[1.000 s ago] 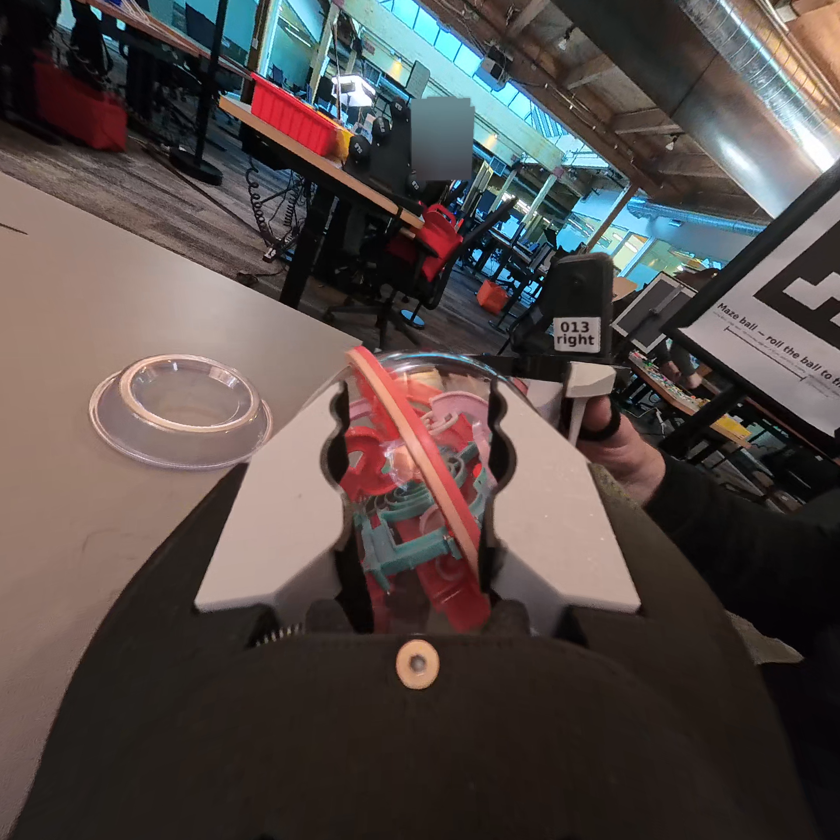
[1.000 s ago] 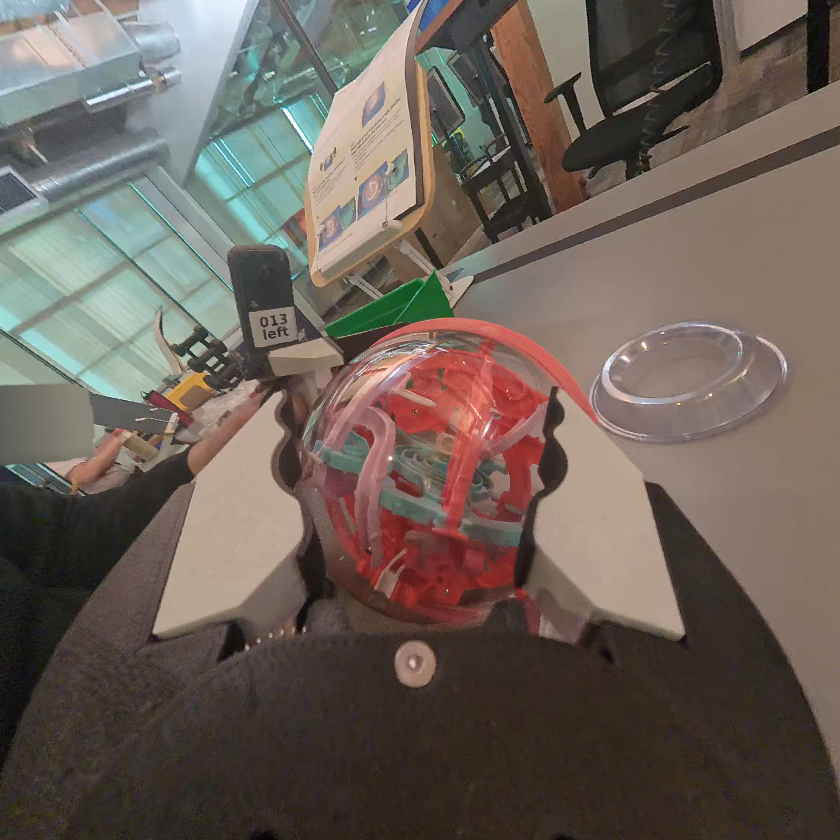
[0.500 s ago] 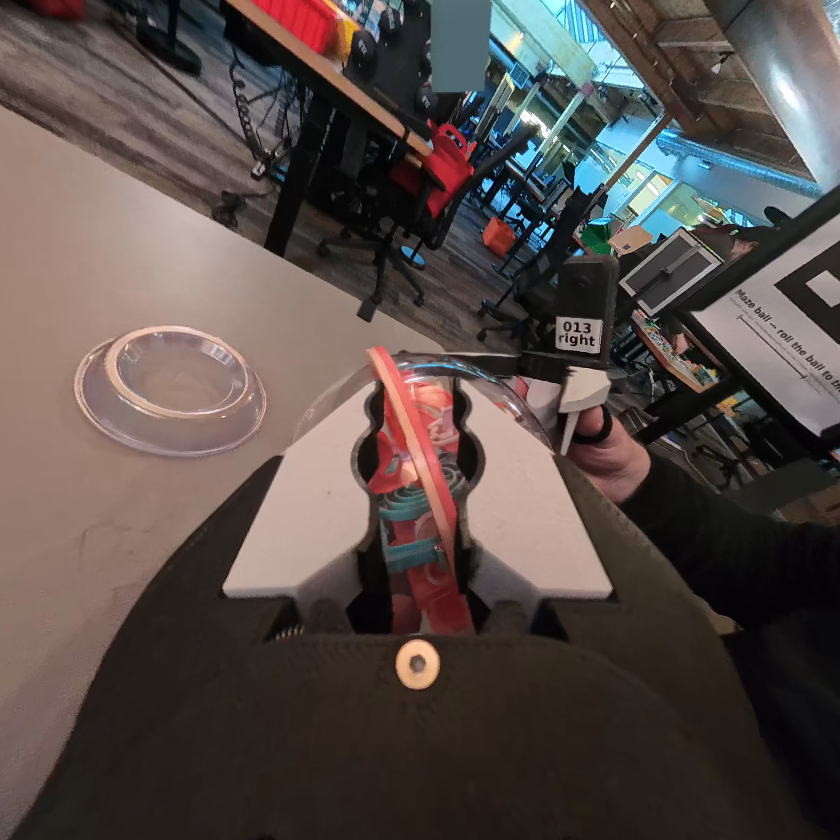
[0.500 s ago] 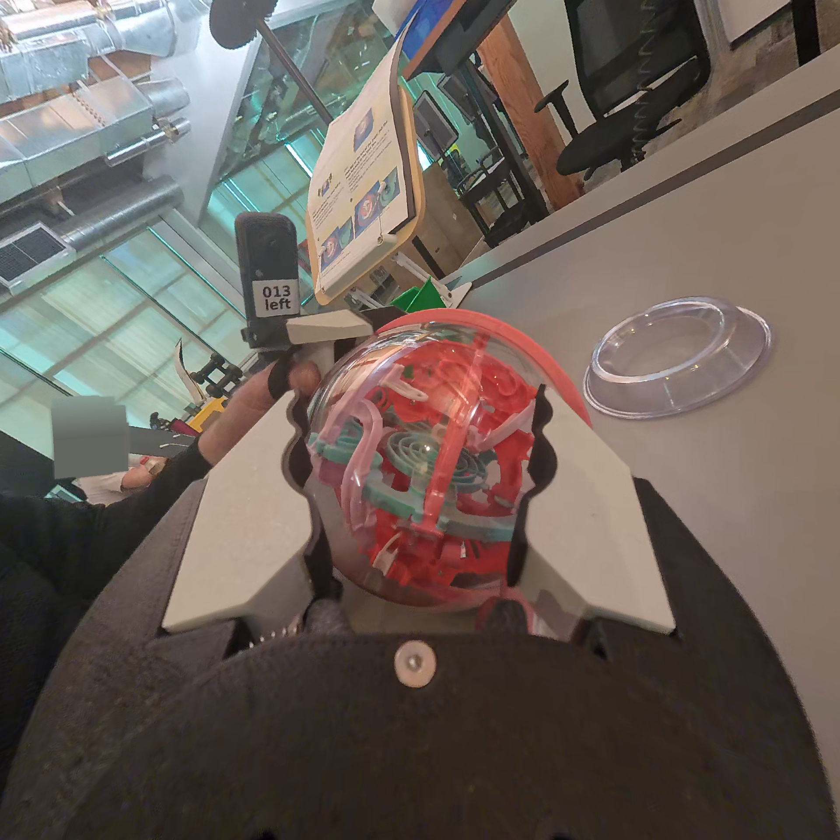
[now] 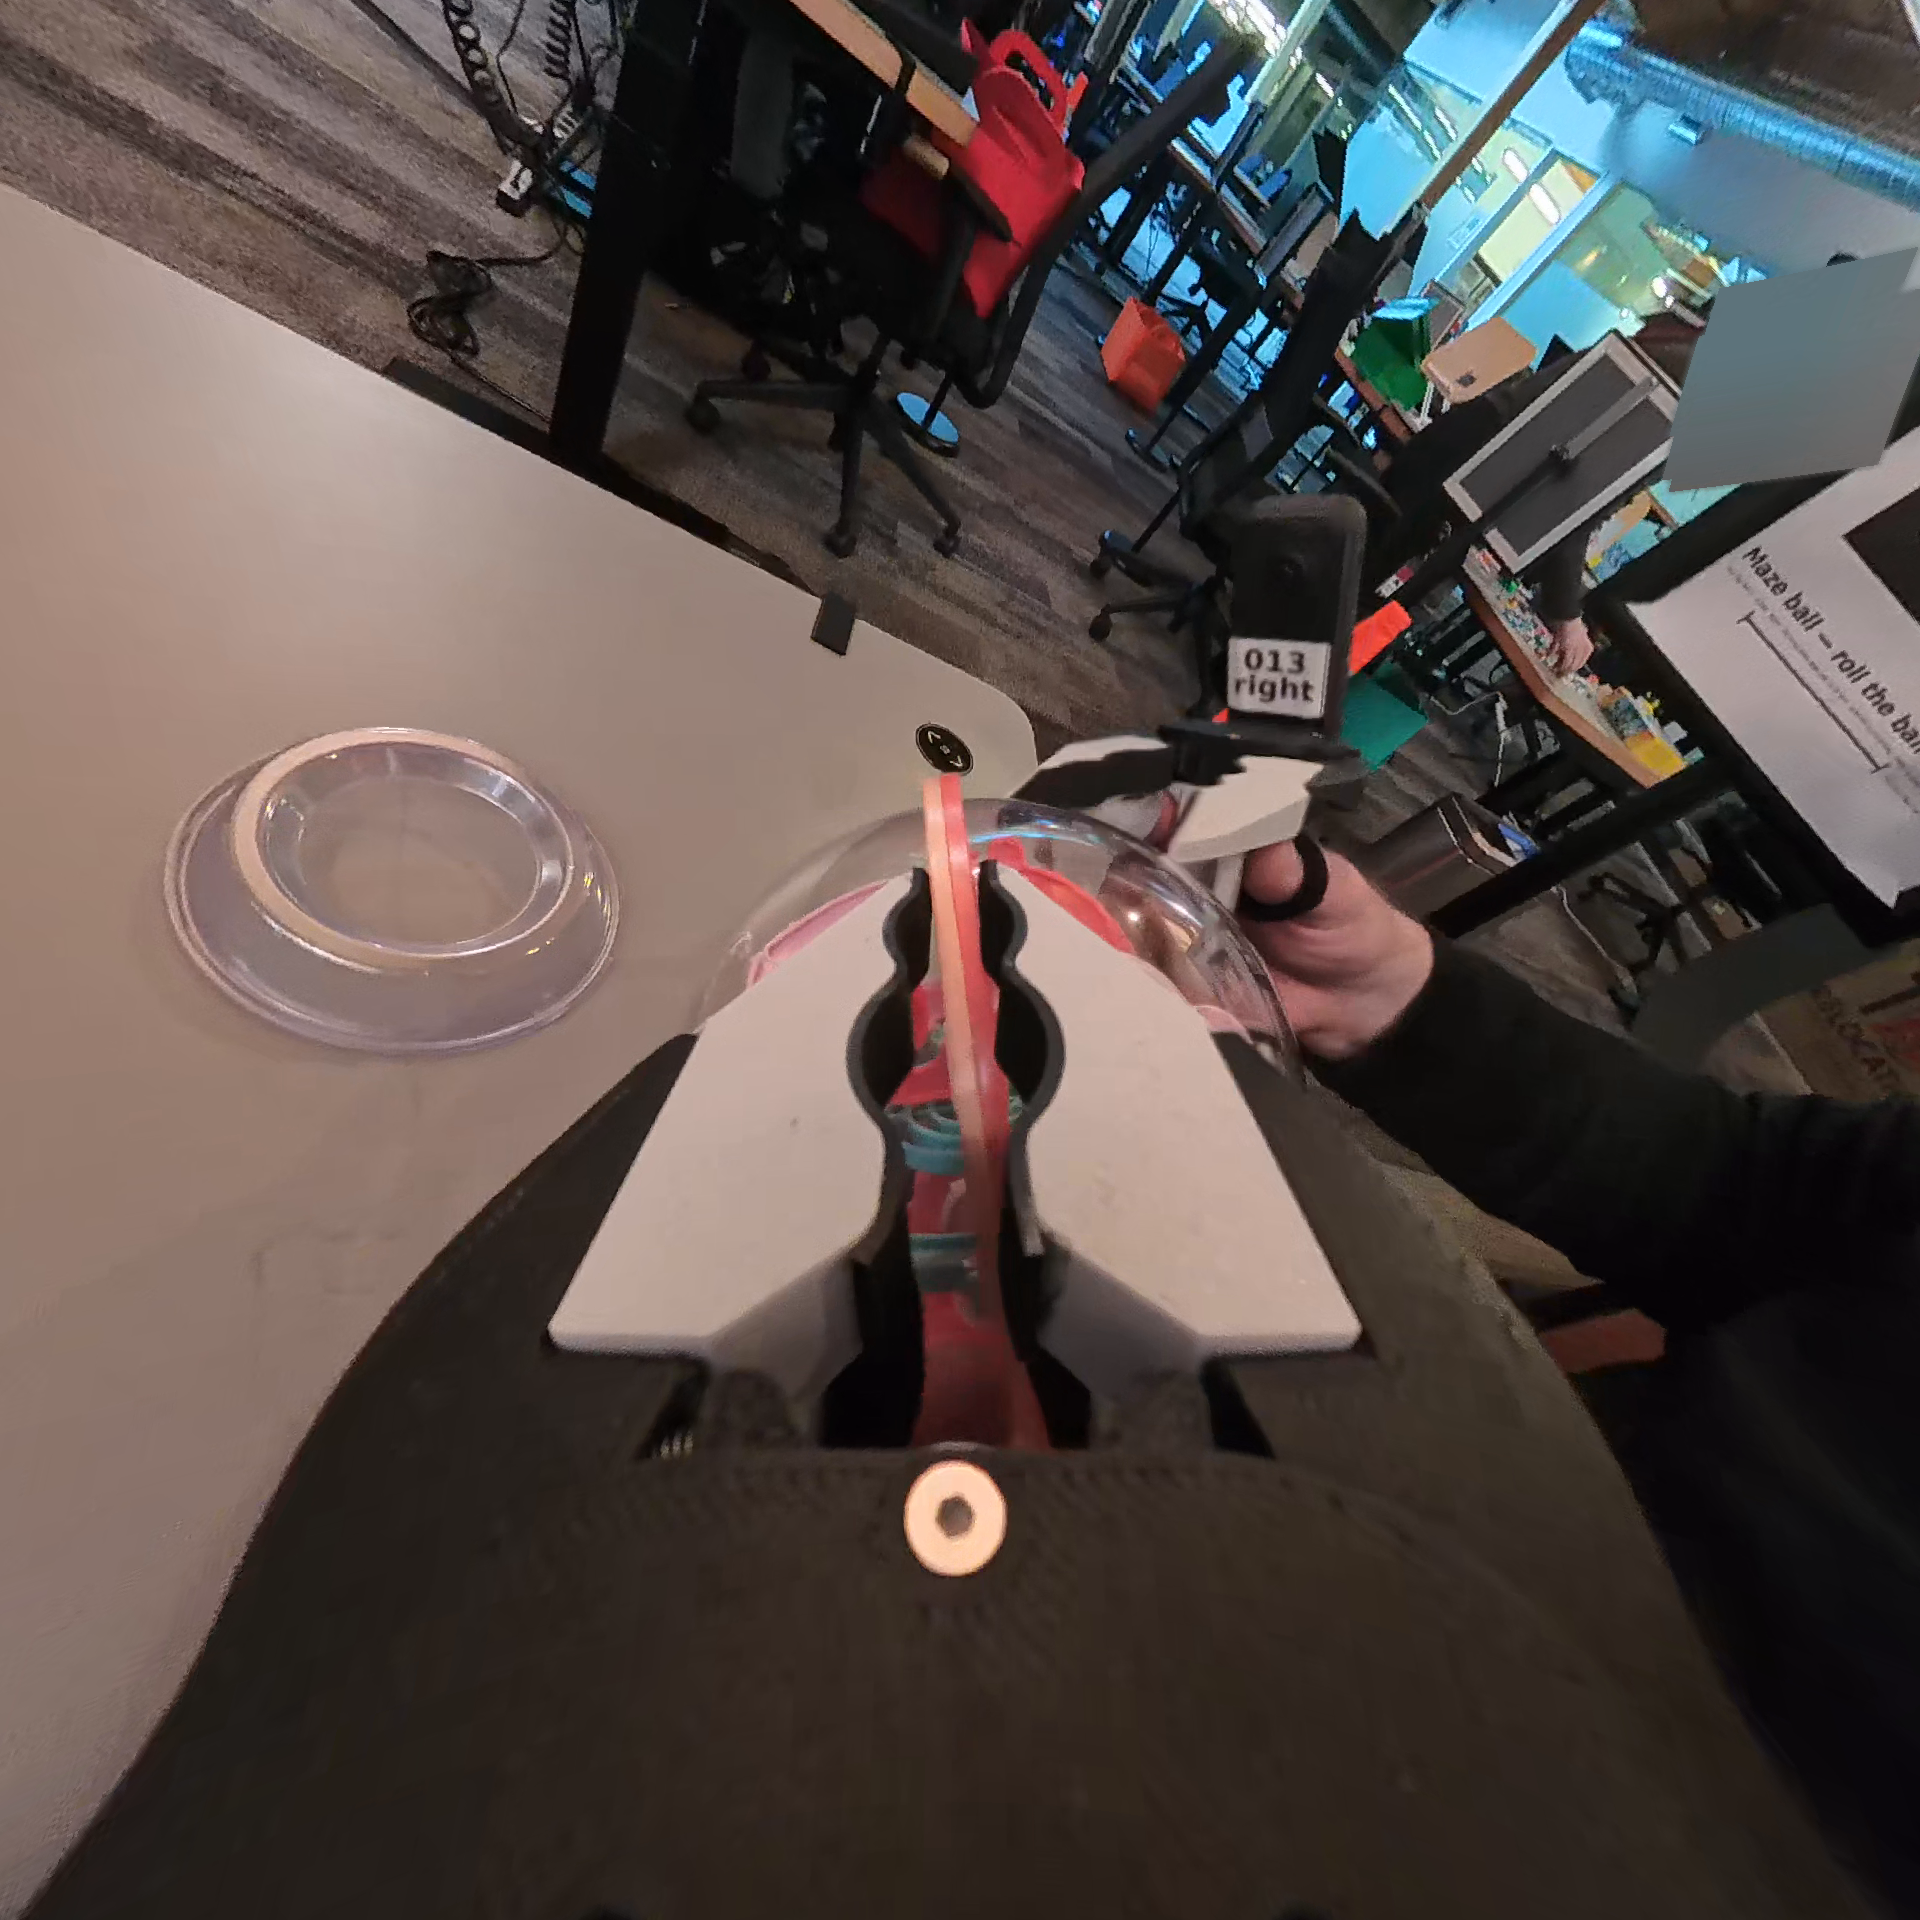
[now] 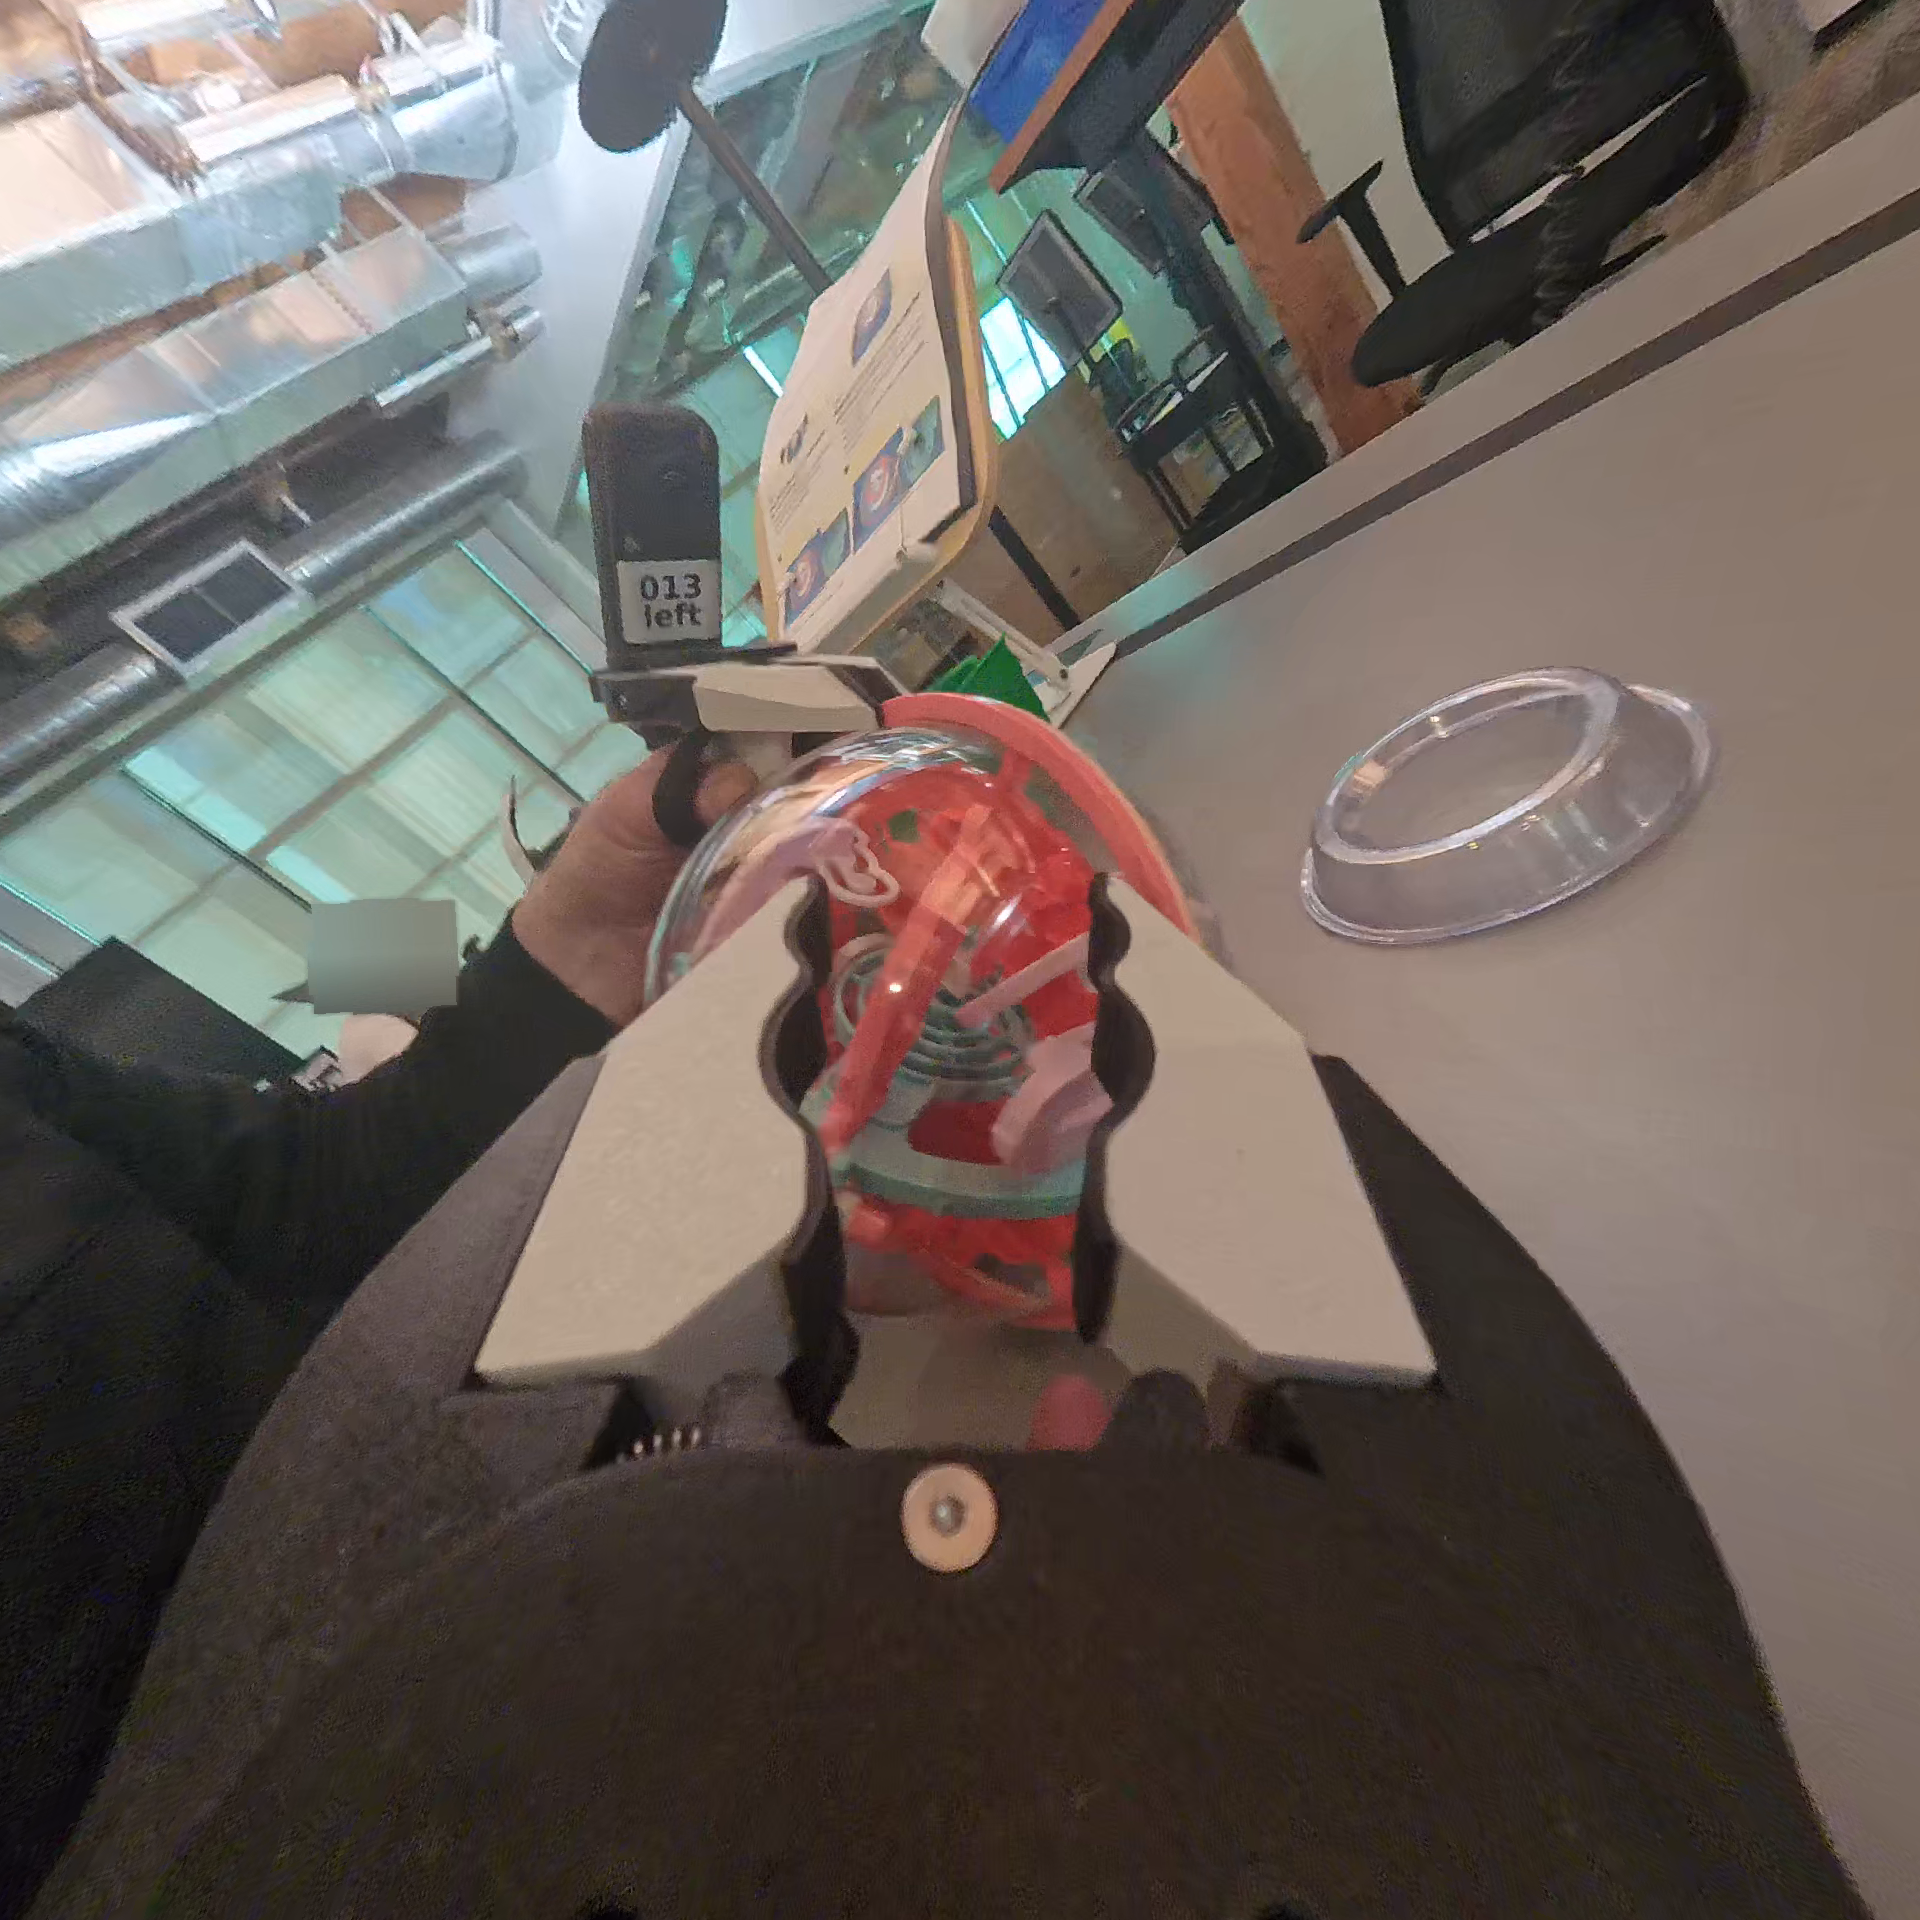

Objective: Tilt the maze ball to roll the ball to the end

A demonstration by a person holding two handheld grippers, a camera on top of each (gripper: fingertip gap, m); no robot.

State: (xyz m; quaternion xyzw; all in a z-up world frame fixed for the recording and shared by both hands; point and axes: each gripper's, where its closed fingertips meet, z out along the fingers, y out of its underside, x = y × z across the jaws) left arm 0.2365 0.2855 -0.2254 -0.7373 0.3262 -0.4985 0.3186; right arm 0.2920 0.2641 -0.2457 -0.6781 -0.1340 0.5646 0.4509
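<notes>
The maze ball [image 5: 1143,914] is a clear sphere with red, teal and pink tracks and a pink ring around it. It is held in the air between both grippers, above the grey table [image 5: 208,520]. My left gripper [image 5: 954,883] is shut on the ball's ring, its jaws close together. My right gripper [image 6: 951,904] is shut on the ball [image 6: 935,1039] from the opposite side, its jaws a little wider. Each gripper shows across the ball in the other's view: the right [image 5: 1174,790] and the left [image 6: 779,696]. I cannot make out the small ball inside.
A clear round stand [image 5: 390,888] sits on the table, also in the right wrist view [image 6: 1507,800]. The table's rounded corner [image 5: 987,717] is just beyond the ball. A sign board [image 5: 1818,707], office chairs and desks stand past the edge.
The ball has turned between the grippers. Both pairs of jaws stand narrower on it, the left now pinching the ring. Both views have tipped down toward the table.
</notes>
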